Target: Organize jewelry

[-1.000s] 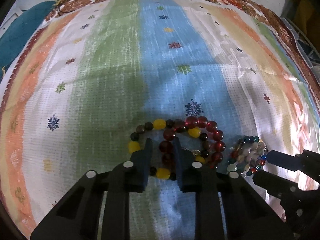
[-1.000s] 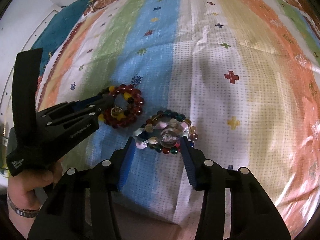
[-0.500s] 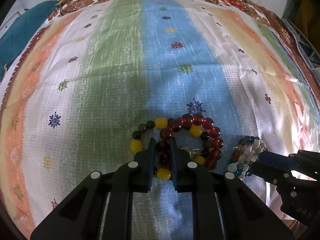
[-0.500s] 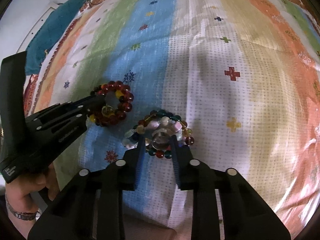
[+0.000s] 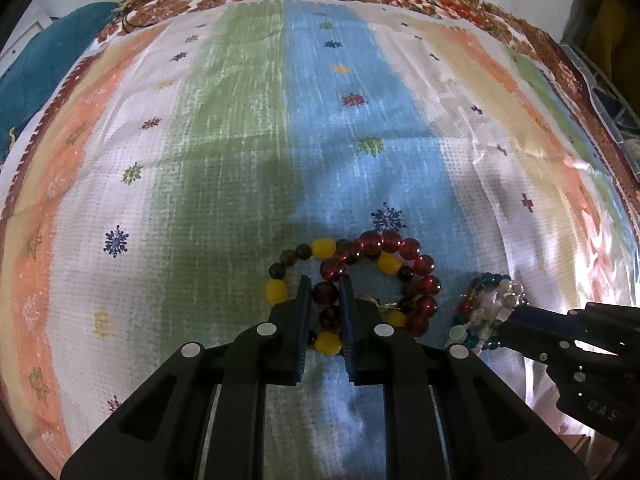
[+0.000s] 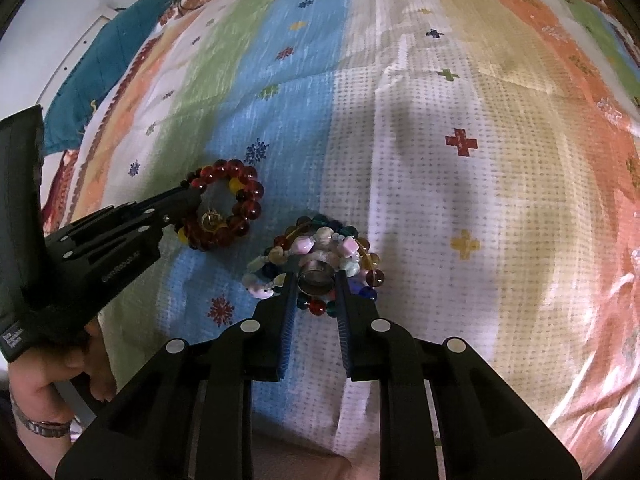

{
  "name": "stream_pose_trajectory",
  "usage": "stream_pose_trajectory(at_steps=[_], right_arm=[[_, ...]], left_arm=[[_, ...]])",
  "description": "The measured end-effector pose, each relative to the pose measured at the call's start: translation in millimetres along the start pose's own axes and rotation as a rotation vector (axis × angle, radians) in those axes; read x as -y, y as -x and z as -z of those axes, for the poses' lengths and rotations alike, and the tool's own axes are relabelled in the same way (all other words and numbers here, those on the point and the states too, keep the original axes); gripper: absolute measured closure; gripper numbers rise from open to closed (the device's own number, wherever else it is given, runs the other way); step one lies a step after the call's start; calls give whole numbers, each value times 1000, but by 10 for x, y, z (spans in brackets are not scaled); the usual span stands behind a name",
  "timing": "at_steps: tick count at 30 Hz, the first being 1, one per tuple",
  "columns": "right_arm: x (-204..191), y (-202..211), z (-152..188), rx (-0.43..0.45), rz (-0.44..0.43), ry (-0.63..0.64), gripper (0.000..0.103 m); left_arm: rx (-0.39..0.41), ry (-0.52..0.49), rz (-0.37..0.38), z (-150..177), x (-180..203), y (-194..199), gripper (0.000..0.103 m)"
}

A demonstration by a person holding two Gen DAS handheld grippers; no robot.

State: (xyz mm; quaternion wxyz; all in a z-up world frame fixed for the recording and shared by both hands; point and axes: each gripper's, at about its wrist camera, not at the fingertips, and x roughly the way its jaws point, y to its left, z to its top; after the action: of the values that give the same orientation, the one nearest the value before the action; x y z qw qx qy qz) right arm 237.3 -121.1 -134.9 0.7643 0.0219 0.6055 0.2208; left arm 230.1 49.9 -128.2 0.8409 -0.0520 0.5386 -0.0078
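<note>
A bracelet of dark red and yellow beads (image 5: 400, 242) lies coiled on the blue stripe of the cloth. My left gripper (image 5: 325, 292) is shut on its dark red beads at the near side. To the right lies a bundle of multi-coloured bead bracelets (image 5: 486, 304), reached by my right gripper (image 5: 516, 318). In the right wrist view the right gripper (image 6: 316, 282) is shut on a silver ring (image 6: 316, 276) sitting in that bundle (image 6: 352, 246). The red bracelet (image 6: 244, 196) and the left gripper (image 6: 188, 200) show at the left.
A striped, patterned cloth (image 5: 240, 160) with a floral border covers the surface. A teal cloth (image 5: 44, 64) lies at its far left corner. A small gold piece (image 6: 210, 218) rests inside the red bracelet. A hand with a wristwatch (image 6: 44, 396) holds the left gripper.
Both grippers closed: the left narrowed onto the dark red beads, and the right went from wide around the multi-coloured bundle to pinching the silver ring. Neither hand shifted much.
</note>
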Motion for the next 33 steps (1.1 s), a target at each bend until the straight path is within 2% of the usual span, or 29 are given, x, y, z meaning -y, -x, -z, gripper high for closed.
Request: stream_pose_trajectory(at_steps=[6, 18, 23, 33], right_arm=[[-17, 41, 9, 12, 19, 16, 83], [7, 183, 45, 44, 34, 15, 83], [-15, 275, 75, 67, 46, 25, 83], [-134, 450, 169, 102, 59, 58, 83]], left_arm=[[-4, -13, 12, -4, 21, 50, 90], [51, -32, 25, 31, 103, 345, 90], [54, -9, 38, 41, 73, 468, 90], [103, -22, 18, 86, 115, 793, 90]])
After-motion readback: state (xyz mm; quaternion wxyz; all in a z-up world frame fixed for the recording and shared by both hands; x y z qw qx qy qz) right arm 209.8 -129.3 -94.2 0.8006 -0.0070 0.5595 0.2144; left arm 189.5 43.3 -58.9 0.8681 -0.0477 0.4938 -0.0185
